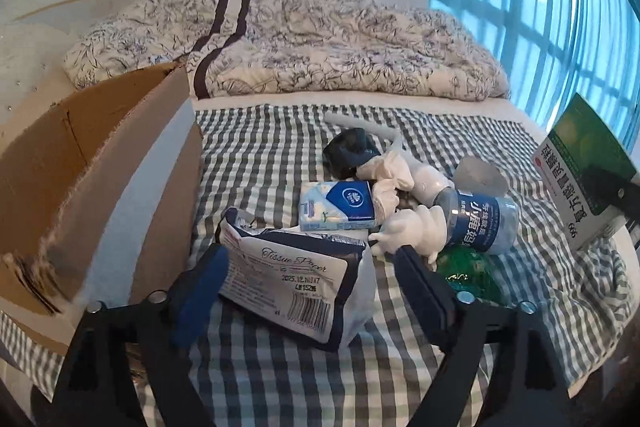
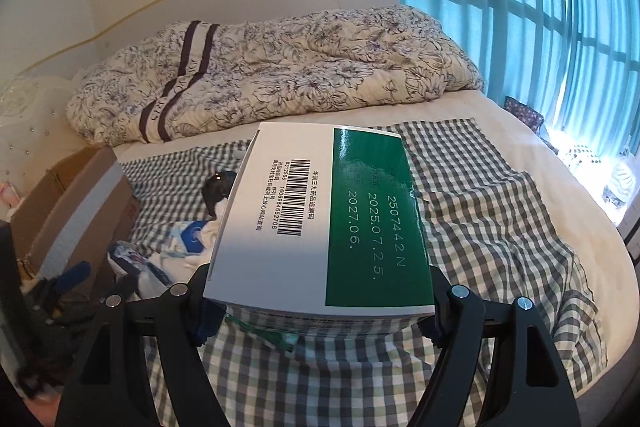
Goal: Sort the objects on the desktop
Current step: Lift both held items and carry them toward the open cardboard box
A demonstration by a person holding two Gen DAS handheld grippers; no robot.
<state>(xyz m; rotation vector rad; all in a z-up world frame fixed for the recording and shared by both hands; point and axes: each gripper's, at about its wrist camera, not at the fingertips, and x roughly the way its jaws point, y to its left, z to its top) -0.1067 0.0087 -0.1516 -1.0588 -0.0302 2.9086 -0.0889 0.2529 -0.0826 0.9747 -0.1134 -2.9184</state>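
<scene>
The tissue pack (image 1: 296, 283) lies between my left claw's (image 1: 316, 283) fingers. The cardboard box (image 1: 92, 163) stands left of it, the bottle (image 1: 476, 215) ahead right.

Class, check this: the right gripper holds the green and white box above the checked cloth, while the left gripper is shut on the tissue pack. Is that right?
Not quite. The left gripper is open, its fingers either side of the tissue pack, as the left wrist view shows. The right gripper does hold the box above the checked cloth.

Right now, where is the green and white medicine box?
The medicine box is clamped in the right gripper, raised over the checked cloth; in the left wrist view it shows at the far right, beyond the water bottle.
</scene>
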